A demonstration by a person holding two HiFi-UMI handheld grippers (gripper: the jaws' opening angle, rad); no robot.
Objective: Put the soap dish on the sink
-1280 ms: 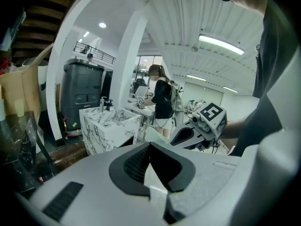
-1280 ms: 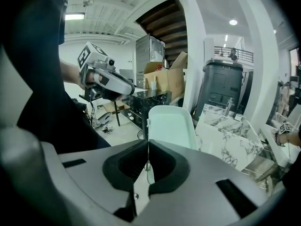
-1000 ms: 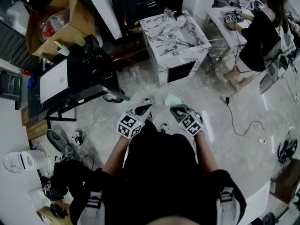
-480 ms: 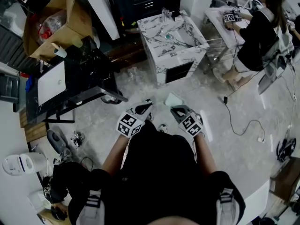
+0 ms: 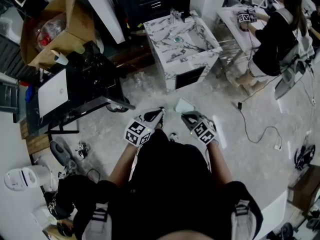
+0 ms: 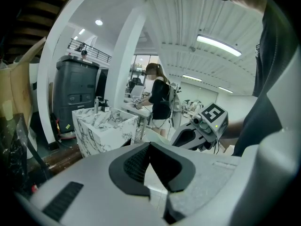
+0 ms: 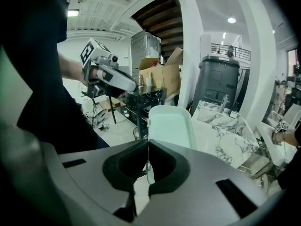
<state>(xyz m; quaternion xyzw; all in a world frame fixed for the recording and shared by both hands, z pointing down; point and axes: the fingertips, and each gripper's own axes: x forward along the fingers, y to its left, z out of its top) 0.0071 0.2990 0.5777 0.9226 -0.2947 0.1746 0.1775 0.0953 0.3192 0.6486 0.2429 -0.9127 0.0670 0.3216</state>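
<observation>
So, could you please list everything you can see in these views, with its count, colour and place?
soap dish: one, pale green, clamped by its edge, sticking out ahead of the jaws.
sink: one, white marble with grey veins, standing on the floor ahead.
tap: one, metallic, at the sink's far edge.
cardboard box: one, brown, upper left.
table: one, black, left of the sink, bearing a white panel.
appliance: one, white, lower left.
seated person: one, dressed in black, upper right.
left gripper: one, grey, jaws together with nothing between them.
right gripper: one, grey, shut on the soap dish.
</observation>
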